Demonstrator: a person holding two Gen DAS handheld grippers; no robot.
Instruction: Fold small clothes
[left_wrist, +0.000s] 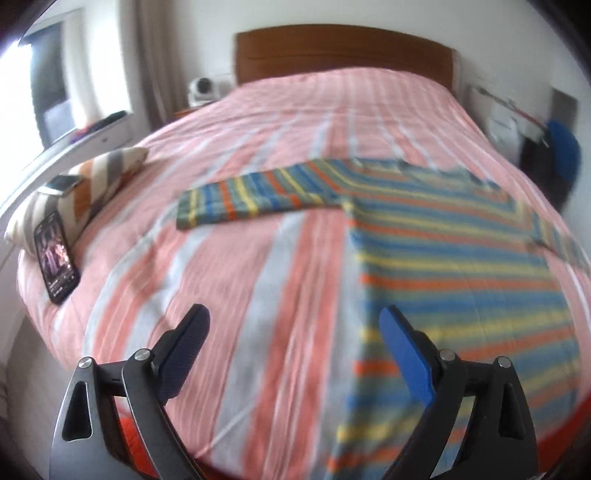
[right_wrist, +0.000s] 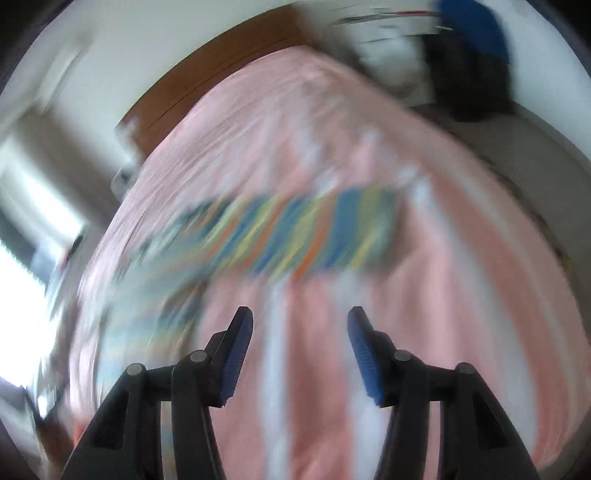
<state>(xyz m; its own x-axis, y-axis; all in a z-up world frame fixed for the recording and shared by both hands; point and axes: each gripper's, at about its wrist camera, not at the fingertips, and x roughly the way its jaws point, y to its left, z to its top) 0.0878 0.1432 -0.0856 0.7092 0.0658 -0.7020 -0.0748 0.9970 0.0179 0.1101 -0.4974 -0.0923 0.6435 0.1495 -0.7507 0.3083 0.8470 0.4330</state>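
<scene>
A small striped shirt (left_wrist: 443, 243) in blue, yellow, orange and green lies flat on the pink striped bedspread (left_wrist: 258, 258), one sleeve (left_wrist: 251, 199) stretched to the left. My left gripper (left_wrist: 295, 317) is open and empty above the bedspread, just left of the shirt's lower body. In the blurred right wrist view the shirt's other sleeve (right_wrist: 295, 232) lies ahead. My right gripper (right_wrist: 301, 317) is open and empty above the bedspread (right_wrist: 332, 369), short of that sleeve.
A striped cushion (left_wrist: 92, 181) lies at the bed's left edge with a phone (left_wrist: 61, 183) on it and another phone (left_wrist: 55, 254) leaning against it. A wooden headboard (left_wrist: 343, 51) stands at the far end. A blue and black object (left_wrist: 557, 158) stands at the right.
</scene>
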